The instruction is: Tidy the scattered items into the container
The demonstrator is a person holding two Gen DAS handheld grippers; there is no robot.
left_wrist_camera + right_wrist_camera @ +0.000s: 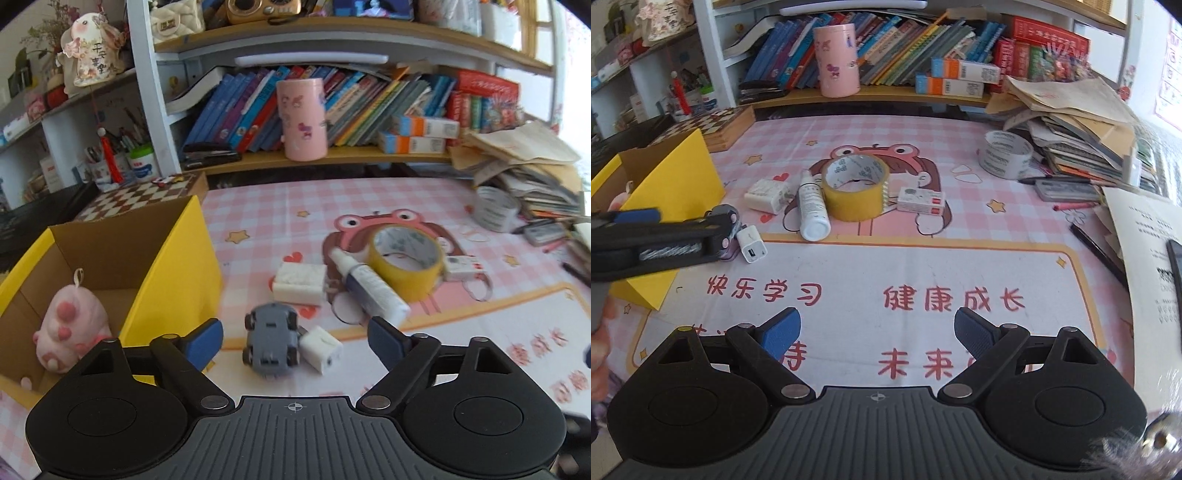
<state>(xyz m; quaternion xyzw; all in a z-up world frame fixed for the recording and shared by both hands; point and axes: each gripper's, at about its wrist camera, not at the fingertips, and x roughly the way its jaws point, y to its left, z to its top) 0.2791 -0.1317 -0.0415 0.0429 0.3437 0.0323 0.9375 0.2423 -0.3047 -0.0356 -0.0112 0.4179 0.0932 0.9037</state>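
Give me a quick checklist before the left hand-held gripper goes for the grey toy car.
1. Left hand-held gripper open and holding nothing: ok.
2. Grey toy car lined up between its fingers: ok.
3. Car clear of neighbours: not ok, the white charger touches its right side.
4. Yellow box open, with room beside the pink plush: ok.
5. Right hand-held gripper open and out of the way: ok.
6. Car's wheels down: not ok, it seems to be lying upside down.
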